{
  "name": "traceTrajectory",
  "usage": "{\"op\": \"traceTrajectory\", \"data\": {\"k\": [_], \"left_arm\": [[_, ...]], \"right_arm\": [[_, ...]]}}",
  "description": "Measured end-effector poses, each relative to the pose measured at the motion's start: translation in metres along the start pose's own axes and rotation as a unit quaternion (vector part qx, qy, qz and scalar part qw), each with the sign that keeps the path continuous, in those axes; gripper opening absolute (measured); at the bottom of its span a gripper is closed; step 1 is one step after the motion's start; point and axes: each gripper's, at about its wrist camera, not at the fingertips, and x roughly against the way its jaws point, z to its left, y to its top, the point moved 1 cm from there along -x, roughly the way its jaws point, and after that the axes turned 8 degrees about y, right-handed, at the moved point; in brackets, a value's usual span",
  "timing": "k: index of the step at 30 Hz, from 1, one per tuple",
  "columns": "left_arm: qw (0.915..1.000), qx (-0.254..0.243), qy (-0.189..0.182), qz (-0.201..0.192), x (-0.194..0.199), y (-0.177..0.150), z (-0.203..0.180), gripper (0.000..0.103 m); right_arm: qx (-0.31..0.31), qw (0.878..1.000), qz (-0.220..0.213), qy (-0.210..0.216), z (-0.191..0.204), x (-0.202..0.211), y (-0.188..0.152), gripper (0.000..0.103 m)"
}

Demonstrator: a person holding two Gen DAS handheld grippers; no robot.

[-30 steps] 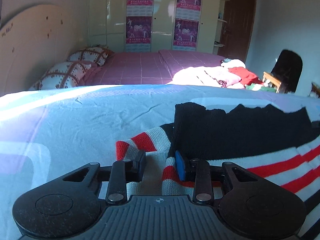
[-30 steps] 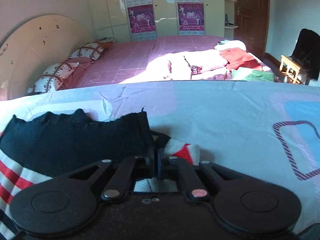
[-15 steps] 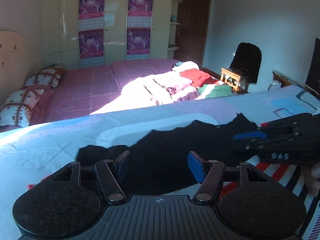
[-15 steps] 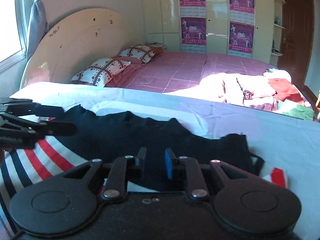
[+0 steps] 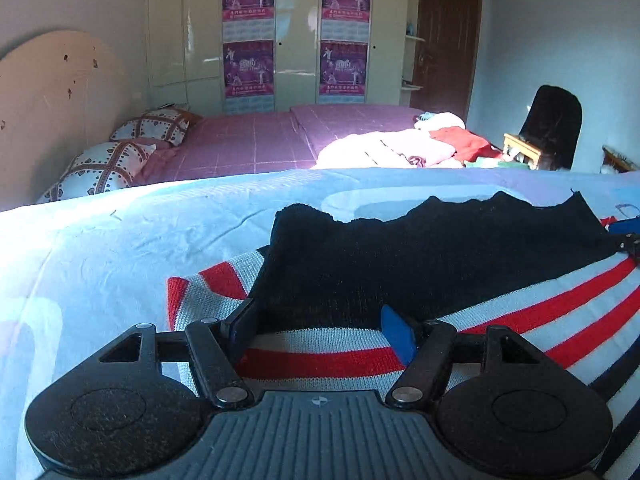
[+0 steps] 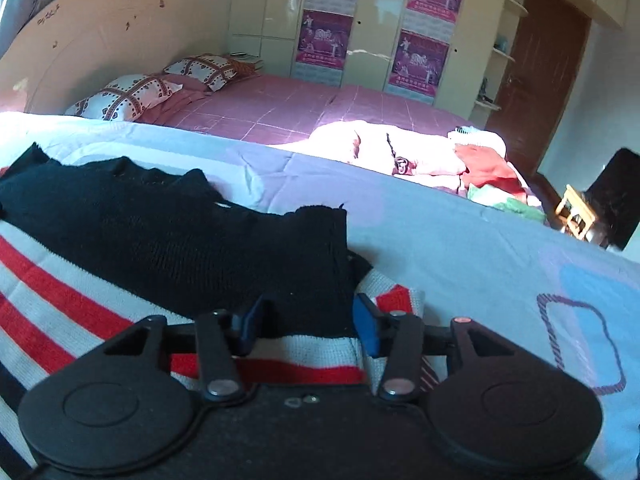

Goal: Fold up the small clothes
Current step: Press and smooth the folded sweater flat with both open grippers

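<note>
Both grippers have just been opening, and we are seeing the sweater let go: a second ago each was pinched on a corner of it, now the cloth is lying loose under the jaws. We are holding the left gripper over the near left corner, jaws standing wide, nothing pressed between them, only red and white stripes showing in the gap. We are holding the right gripper over the right corner, jaws parted, with the black edge of the knit lying in the gap but not squeezed. Its blue tip is peeking in at the right edge of the left view. The sweater is lying flat on the pale blue sheet, black part folded over the stripes. Beyond, we are looking at a purple bed with pillows and a heap of clothes.
</note>
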Motion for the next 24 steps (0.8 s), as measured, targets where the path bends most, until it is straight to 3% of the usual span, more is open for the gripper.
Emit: {"op": "traceTrajectory", "data": {"k": [2, 4, 7, 9, 12, 13, 15, 18, 23, 24], "left_arm": [[0.9997, -0.019, 0.016, 0.003, 0.003, 0.005, -0.009, 0.068], [0.9997, -0.015, 0.015, -0.008, 0.019, 0.014, -0.016, 0.069], [0.999, -0.004, -0.019, -0.039, 0.044, 0.02, -0.036, 0.074], [0.9983, 0.001, -0.048, -0.034, 0.048, 0.02, -0.057, 0.075], [0.9968, -0.004, -0.079, -0.01, 0.042, 0.014, -0.086, 0.075], [0.9971, -0.012, -0.075, 0.0, 0.038, 0.009, -0.094, 0.076], [0.9981, -0.018, -0.056, 0.017, 0.031, -0.003, -0.095, 0.076], [0.9988, -0.02, -0.045, 0.005, 0.04, -0.015, -0.077, 0.077], [0.9999, 0.003, 0.008, 0.009, 0.057, -0.037, -0.013, 0.078], [0.9998, 0.014, 0.006, 0.012, 0.059, -0.042, 0.001, 0.077]], "right_arm": [[-0.008, 0.999, -0.031, 0.002, 0.008, 0.016, 0.003, 0.038], [-0.019, 0.997, -0.064, 0.035, 0.018, 0.037, 0.003, 0.023], [-0.004, 0.995, -0.062, 0.084, 0.052, 0.047, -0.006, 0.022], [0.013, 0.992, -0.051, 0.117, 0.082, 0.043, -0.008, 0.021], [0.041, 0.99, -0.036, 0.134, 0.115, 0.035, -0.011, 0.023], [0.053, 0.991, -0.034, 0.122, 0.122, 0.033, -0.013, 0.02], [0.078, 0.991, -0.02, 0.109, 0.124, 0.03, -0.017, 0.024], [0.097, 0.992, -0.022, 0.081, 0.107, 0.039, -0.022, 0.028], [0.035, 0.999, -0.011, 0.038, 0.035, 0.061, -0.047, 0.031], [0.029, 0.999, -0.009, 0.027, 0.026, 0.064, -0.052, 0.027]]}}
